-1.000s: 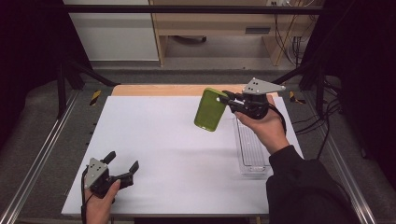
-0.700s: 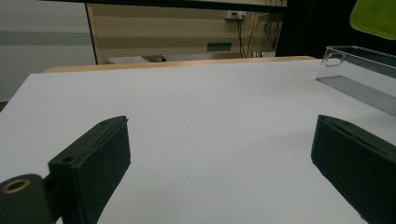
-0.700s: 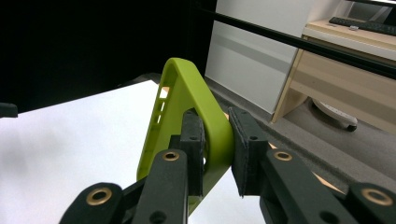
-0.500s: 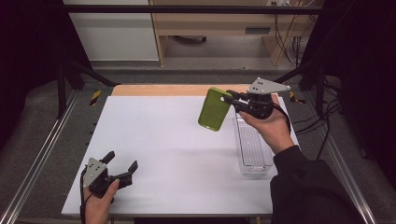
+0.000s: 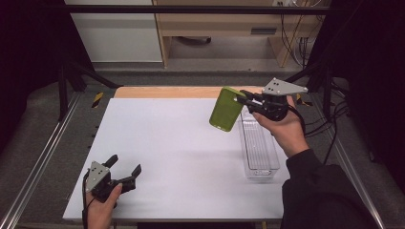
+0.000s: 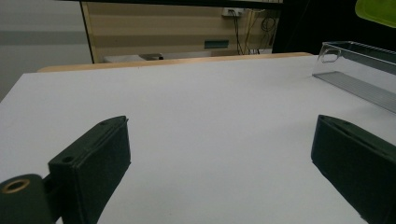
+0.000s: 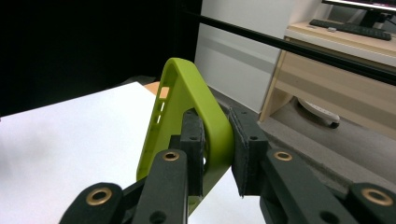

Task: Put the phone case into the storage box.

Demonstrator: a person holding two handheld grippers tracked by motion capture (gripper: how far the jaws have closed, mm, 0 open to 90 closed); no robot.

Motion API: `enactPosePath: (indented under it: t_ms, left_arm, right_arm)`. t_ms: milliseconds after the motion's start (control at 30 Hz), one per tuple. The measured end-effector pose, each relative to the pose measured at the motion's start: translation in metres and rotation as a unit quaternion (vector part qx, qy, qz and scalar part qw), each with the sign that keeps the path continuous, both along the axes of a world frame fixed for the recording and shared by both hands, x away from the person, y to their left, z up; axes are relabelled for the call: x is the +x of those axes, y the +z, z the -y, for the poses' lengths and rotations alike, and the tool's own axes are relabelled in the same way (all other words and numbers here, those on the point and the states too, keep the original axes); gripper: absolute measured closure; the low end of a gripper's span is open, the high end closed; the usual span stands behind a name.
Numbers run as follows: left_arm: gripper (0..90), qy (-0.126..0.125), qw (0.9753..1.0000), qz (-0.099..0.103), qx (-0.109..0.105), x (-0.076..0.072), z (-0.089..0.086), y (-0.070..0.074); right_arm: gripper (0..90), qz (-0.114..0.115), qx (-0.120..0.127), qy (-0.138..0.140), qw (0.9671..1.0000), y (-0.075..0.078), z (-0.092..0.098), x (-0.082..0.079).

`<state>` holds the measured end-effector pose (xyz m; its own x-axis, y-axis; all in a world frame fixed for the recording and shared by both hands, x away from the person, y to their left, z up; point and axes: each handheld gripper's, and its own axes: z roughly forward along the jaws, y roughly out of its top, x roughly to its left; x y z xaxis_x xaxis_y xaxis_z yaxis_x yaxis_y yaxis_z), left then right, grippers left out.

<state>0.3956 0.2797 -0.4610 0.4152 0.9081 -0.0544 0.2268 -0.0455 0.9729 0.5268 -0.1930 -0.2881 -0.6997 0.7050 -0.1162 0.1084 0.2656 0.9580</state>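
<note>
Under both hand-held grippers lies the white tabletop [image 5: 181, 152], the largest thing here, with a strip of bare wood along its far edge. Below and just to the near side of the right hand-held gripper [image 5: 244, 97] stands a long clear plastic tray [image 5: 259, 148], set lengthwise near the tabletop's right edge; in the left gripper view the same tray [image 6: 359, 70] shows far ahead and to the right of that gripper's own jaws. The green phone case [image 5: 227, 109] hangs in the air off the tip of the right hand-held gripper, above the tabletop and just beside the tray's far end, tilted with its back toward the camera. The right hand-held gripper [image 7: 217, 144] is pinching one edge of the phone case [image 7: 187, 102], one pad inside the shell and the other outside. The left hand-held gripper [image 5: 125, 171] sits low at the near left corner of the tabletop, well apart from the case and tray, its jaws spread wide with nothing between them; the left gripper view shows bare white surface between its two pads [image 6: 98, 163]
</note>
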Motion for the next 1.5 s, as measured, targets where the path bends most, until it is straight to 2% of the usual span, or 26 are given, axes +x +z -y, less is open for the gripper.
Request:
enactPosePath:
  t_ms: [367, 933, 1200, 1500]
  left_arm:
    - [4.1, 0.001, 1.0000, 0.000, 0.000, 0.000, 0.000, 0.000]
    - [4.2, -0.006, 1.0000, -0.002, 0.003, 0.000, 0.003, -0.001]
    - [4.4, -0.009, 1.0000, -0.003, 0.004, 0.000, 0.004, -0.001]
    - [4.4, -0.014, 0.9999, -0.004, 0.009, 0.001, 0.005, -0.002]
  right_arm:
    - [76.6, 0.009, 0.005, -0.033, 0.9994, 0.004, 0.025, 0.001]
    - [76.5, 0.019, 0.004, -0.090, 0.9958, 0.010, 0.065, -0.003]
    - [76.5, 0.014, -0.007, -0.117, 0.9930, 0.004, 0.084, 0.002]
    - [76.5, 0.008, -0.014, -0.132, 0.9911, -0.004, 0.096, 0.013]
